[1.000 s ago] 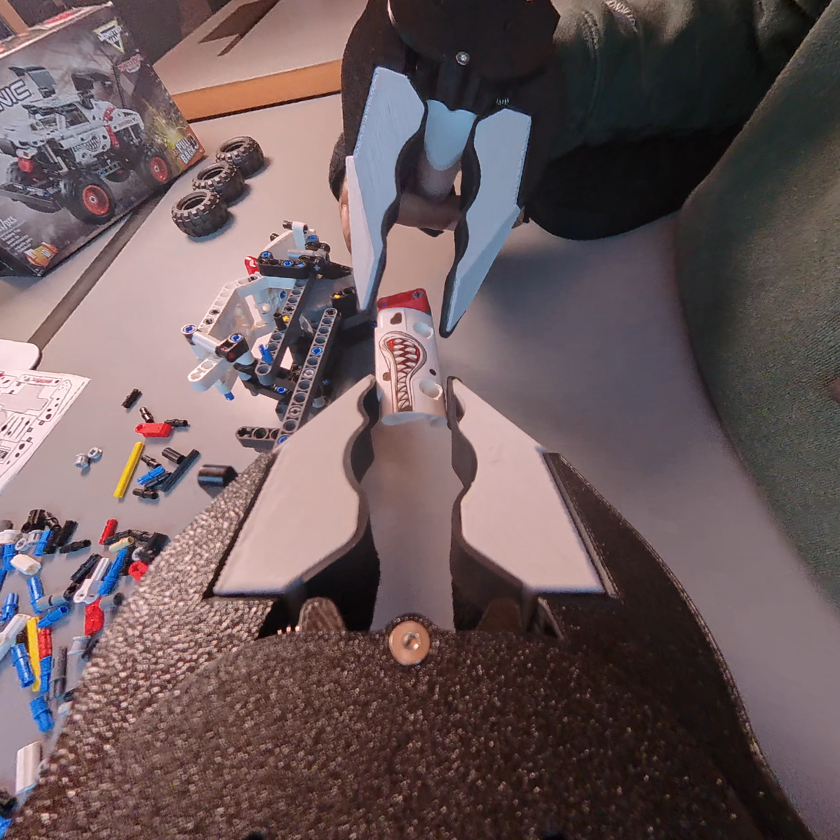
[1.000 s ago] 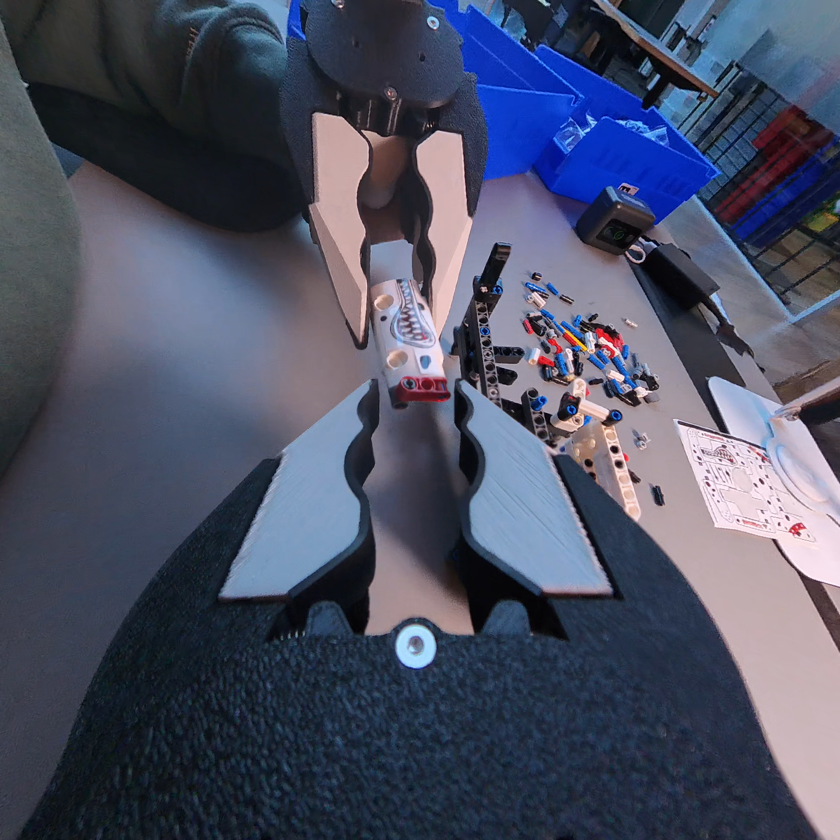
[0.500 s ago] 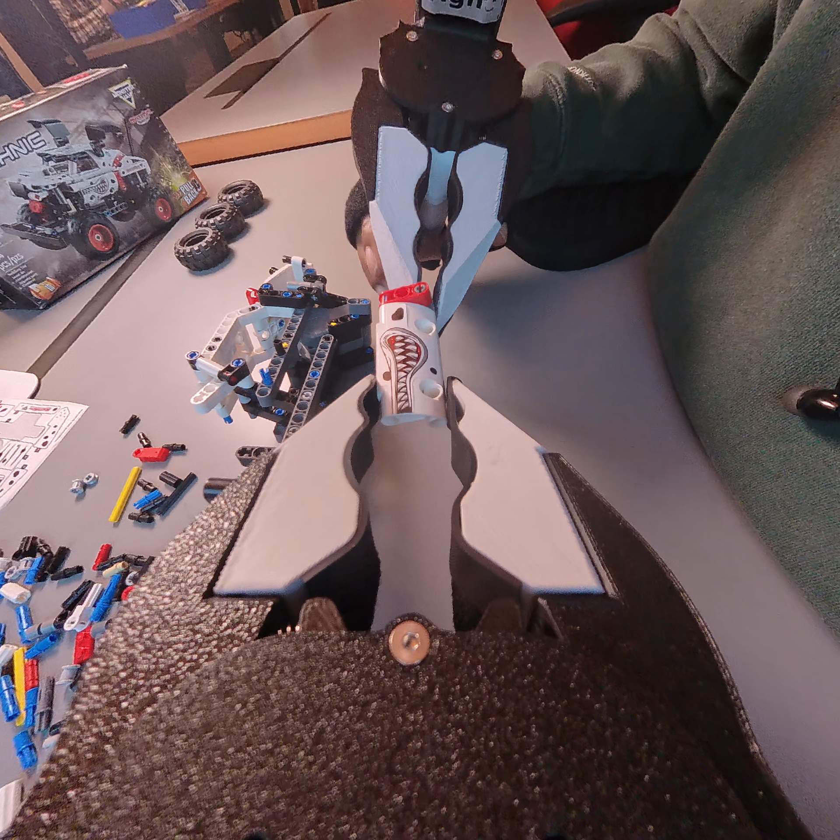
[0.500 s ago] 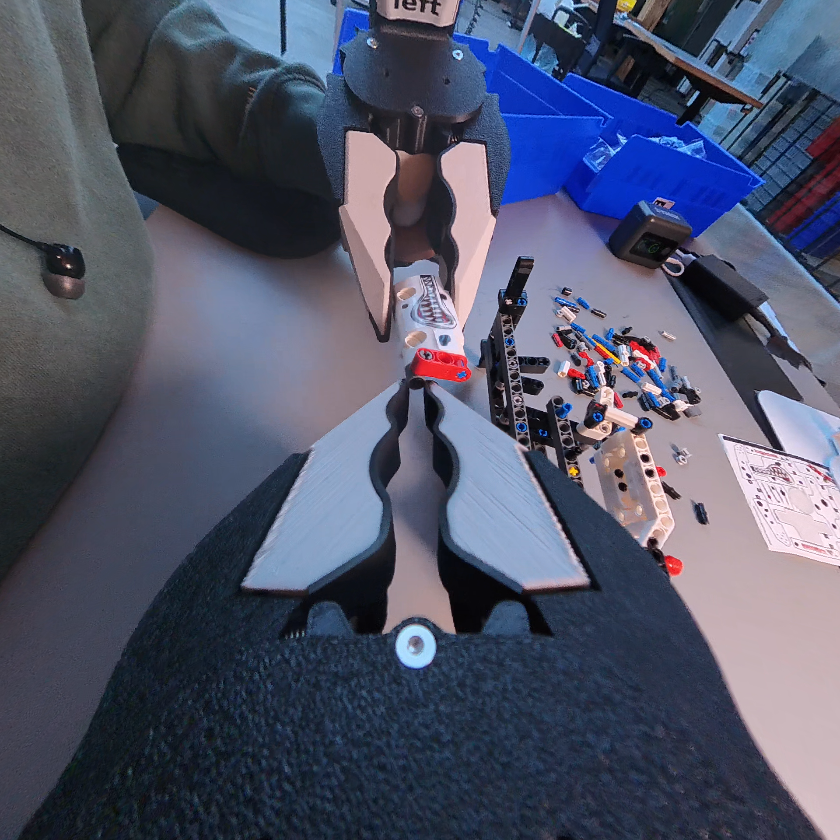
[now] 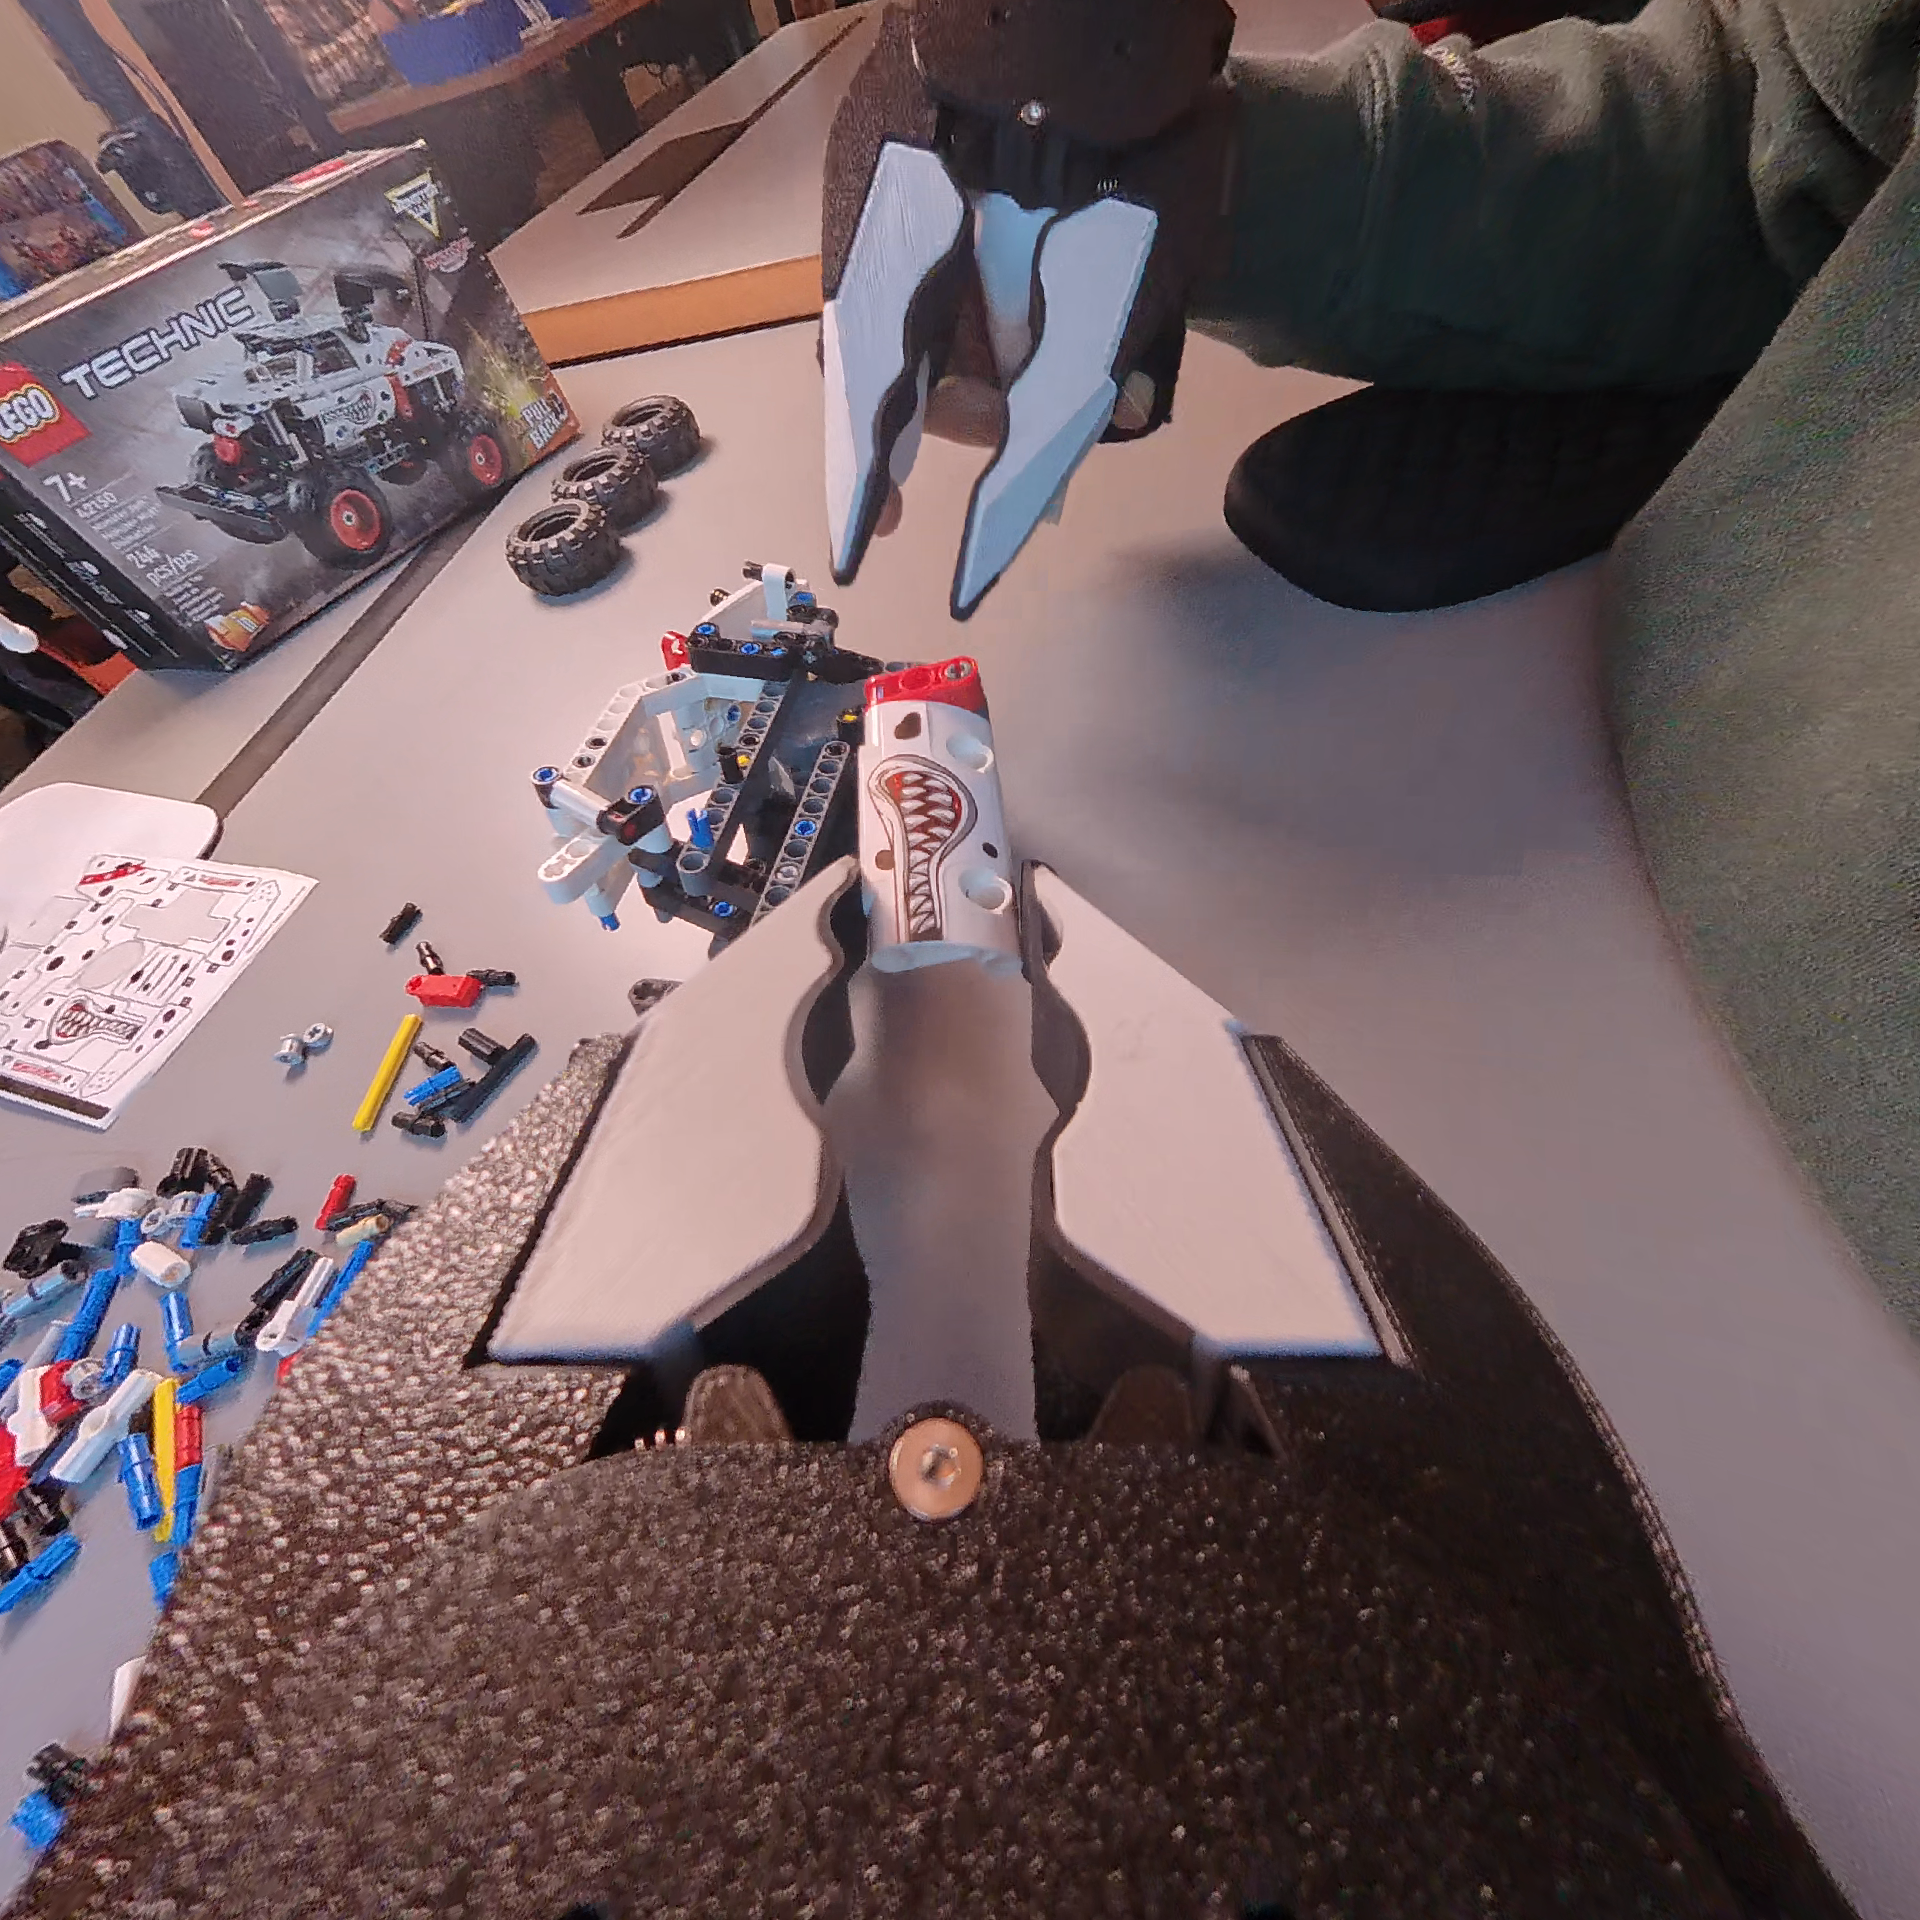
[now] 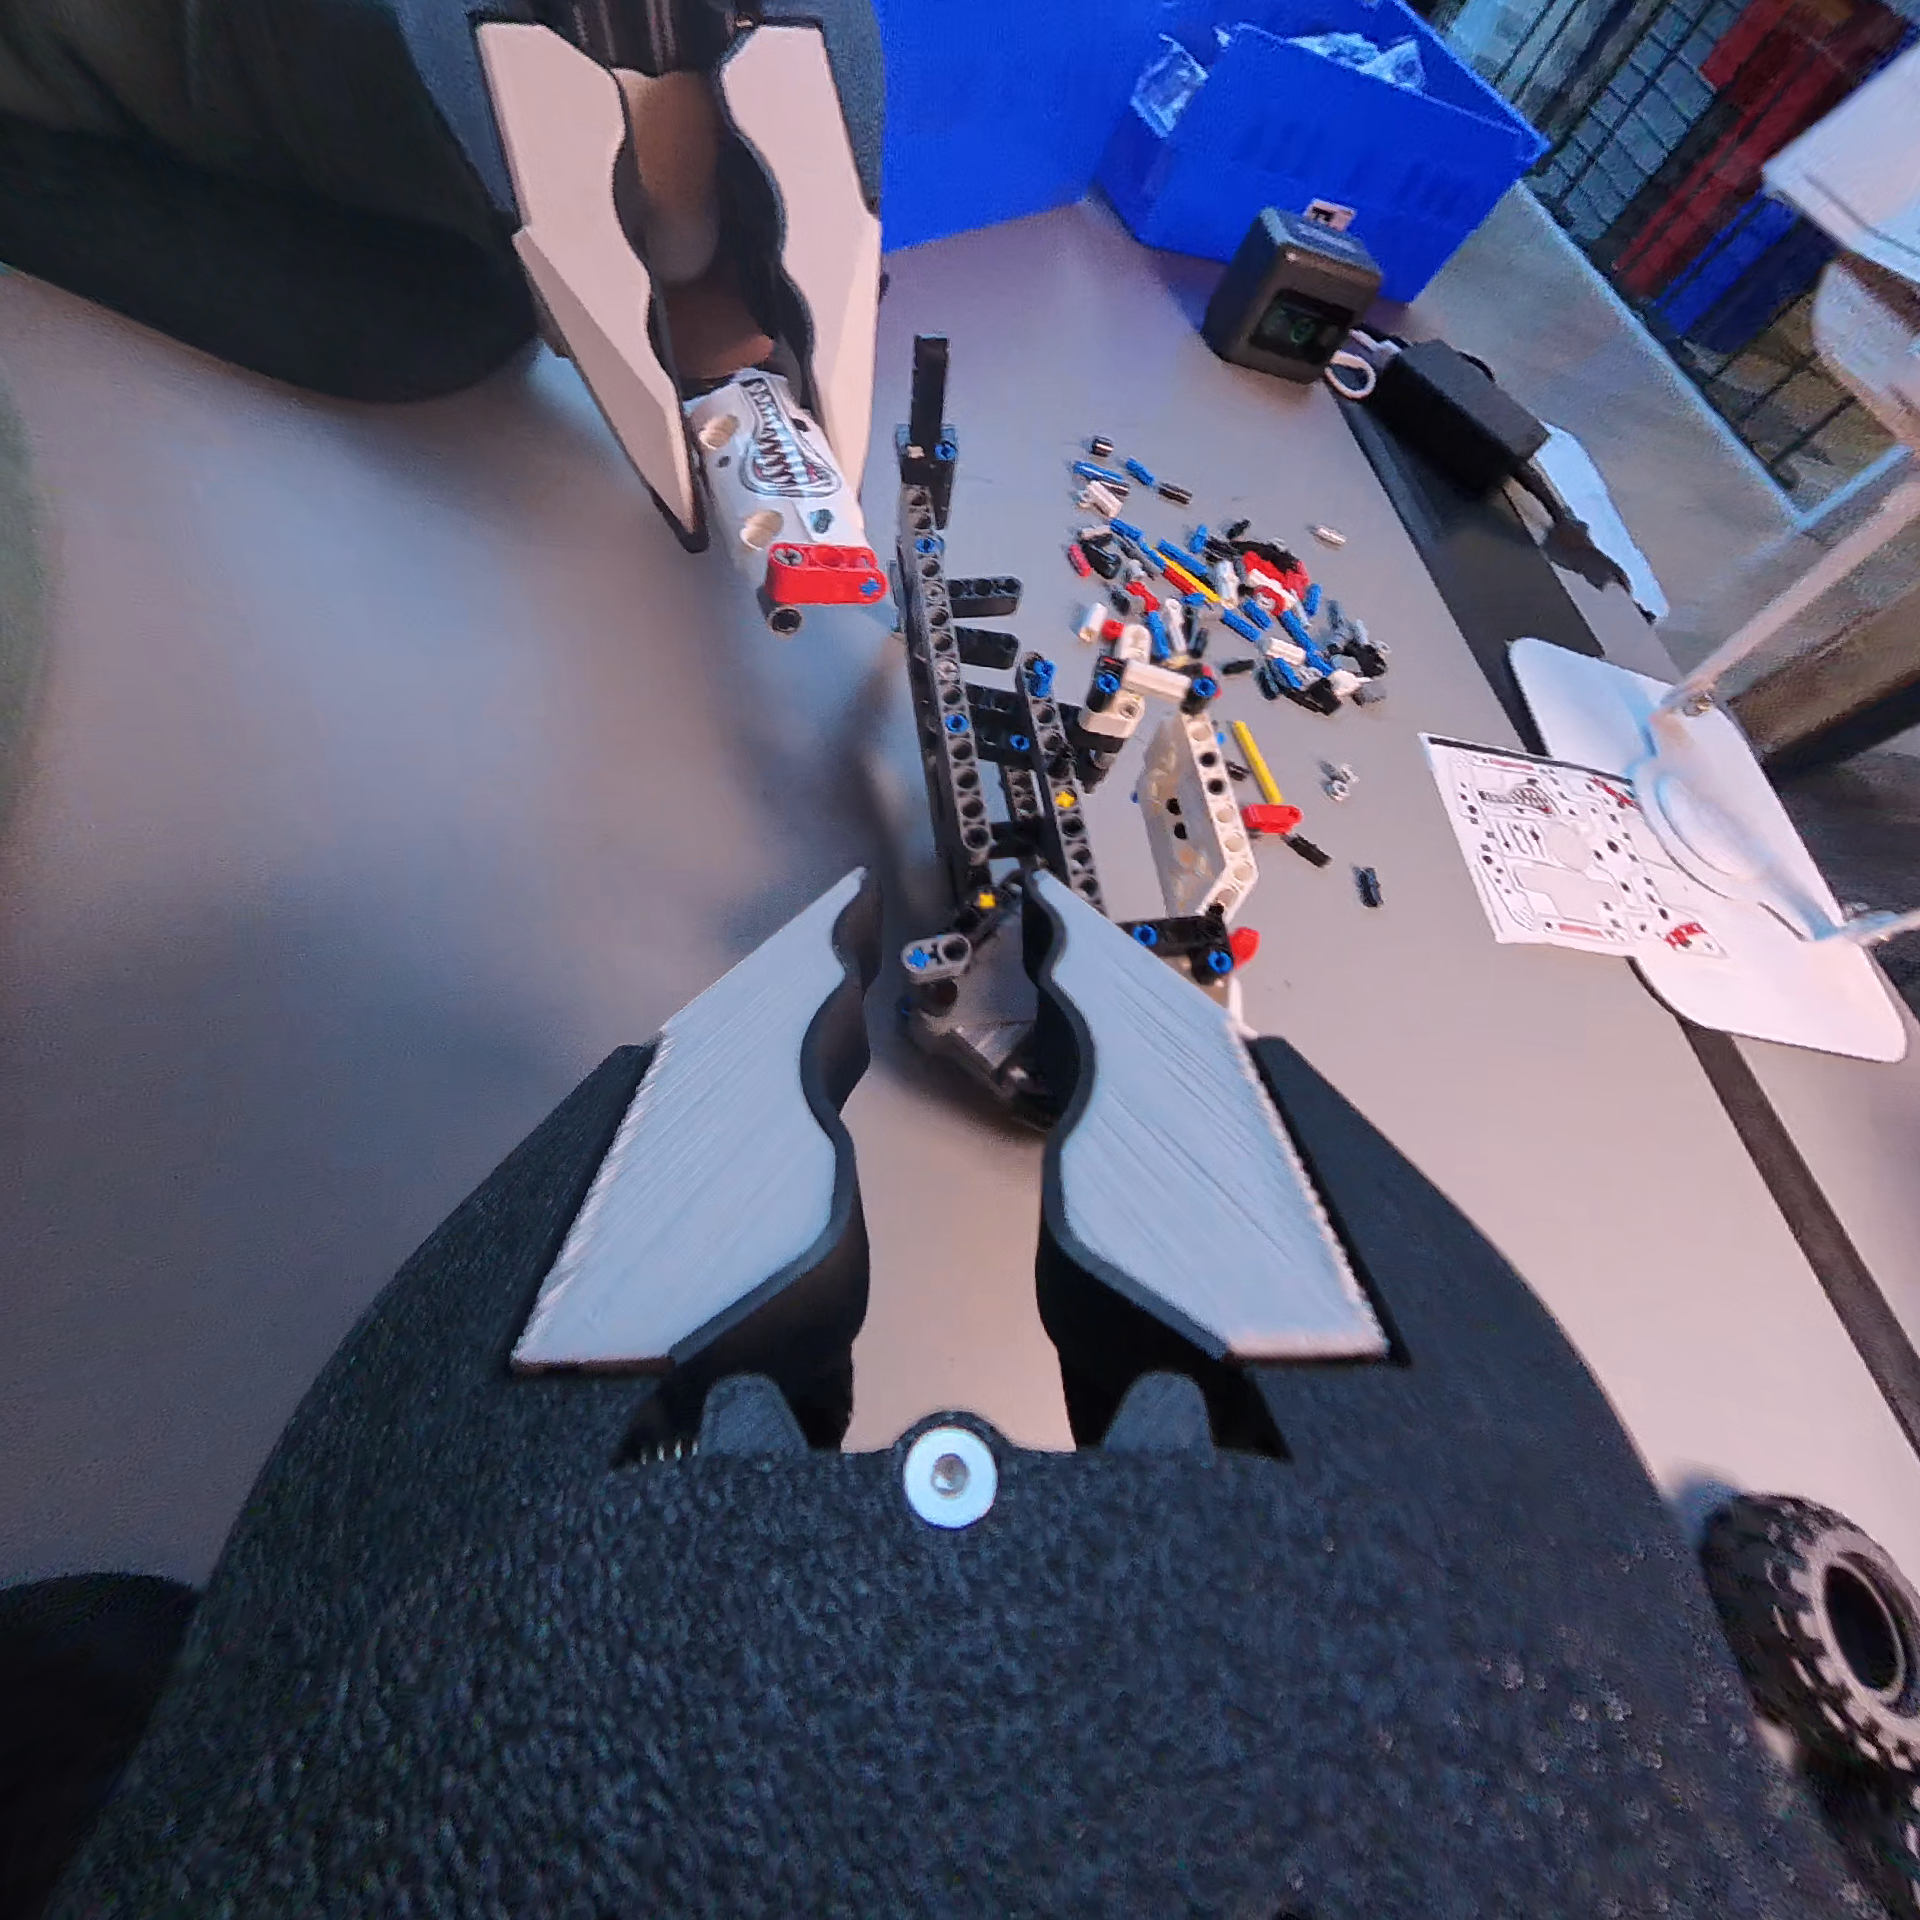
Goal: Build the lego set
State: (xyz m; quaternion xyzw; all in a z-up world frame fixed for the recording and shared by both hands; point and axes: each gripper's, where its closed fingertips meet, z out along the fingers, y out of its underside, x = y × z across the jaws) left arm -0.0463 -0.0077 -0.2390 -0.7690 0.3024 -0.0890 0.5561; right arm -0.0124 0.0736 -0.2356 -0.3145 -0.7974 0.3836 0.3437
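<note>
My left gripper is shut on a white panel with a shark-mouth sticker, held above the grey table. A red beam sits on the panel's far end. The half-built black, grey and white chassis lies just left of it. My right gripper hangs open and empty beyond the panel, apart from it. In the right wrist view my right gripper is open over the near end of the chassis. The left gripper holds the panel with the red beam pointing this way.
The set's box and three black tyres stand at the far left. A sticker sheet and loose small pieces lie left. Blue bins, a black device and a tyre show to the right. A green sleeve reaches in. Tip to tip, the grippers are about 10 centimeters apart.
My right gripper, nearly shut at the red beam half a second ago, has opened and drawn back toward the chassis end. My left gripper still holds the panel.
</note>
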